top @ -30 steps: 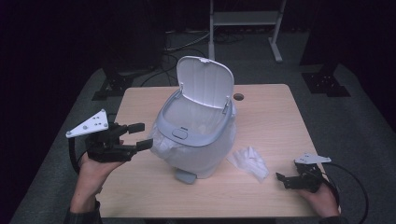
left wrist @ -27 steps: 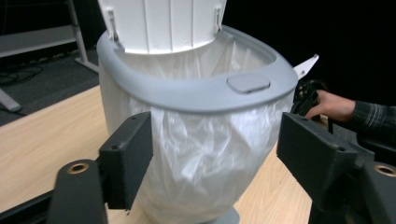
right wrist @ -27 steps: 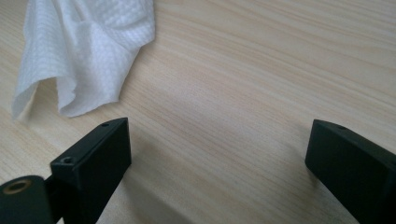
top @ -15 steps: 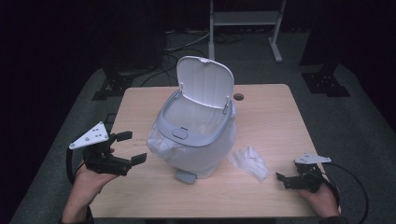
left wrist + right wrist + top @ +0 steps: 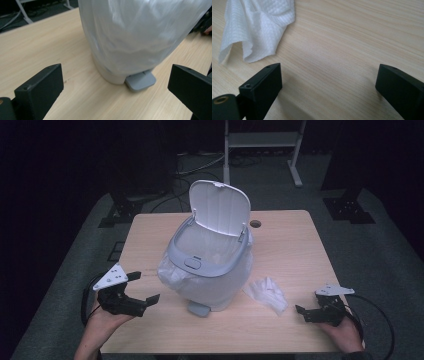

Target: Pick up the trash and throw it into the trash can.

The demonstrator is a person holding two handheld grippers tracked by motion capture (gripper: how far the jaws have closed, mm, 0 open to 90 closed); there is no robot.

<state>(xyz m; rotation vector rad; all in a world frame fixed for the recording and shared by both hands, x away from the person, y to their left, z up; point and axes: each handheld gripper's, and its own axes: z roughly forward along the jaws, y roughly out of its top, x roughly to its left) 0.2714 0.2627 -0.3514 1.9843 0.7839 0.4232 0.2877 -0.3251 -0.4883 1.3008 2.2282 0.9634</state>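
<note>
The lidded bin [image 5: 210,257], lid up, stands mid-tabletop [image 5: 295,245] with bare wood all around. The left claw [image 5: 142,290] sits released at 8 o'clock near the front-left edge, clear of the bin's pedal [image 5: 140,81]. The right claw [image 5: 305,312], released, rests at 4 o'clock by the front edge, near the crumpled tissue [image 5: 267,292].

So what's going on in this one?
A person sits at a wooden table with a gripper in each hand. A small grey pedal bin, lid up and lined with a plastic bag, stands mid-table. The left gripper is open beside it, facing its pedal. The right gripper, also open, rests near a crumpled white tissue. Neither holds anything.
</note>
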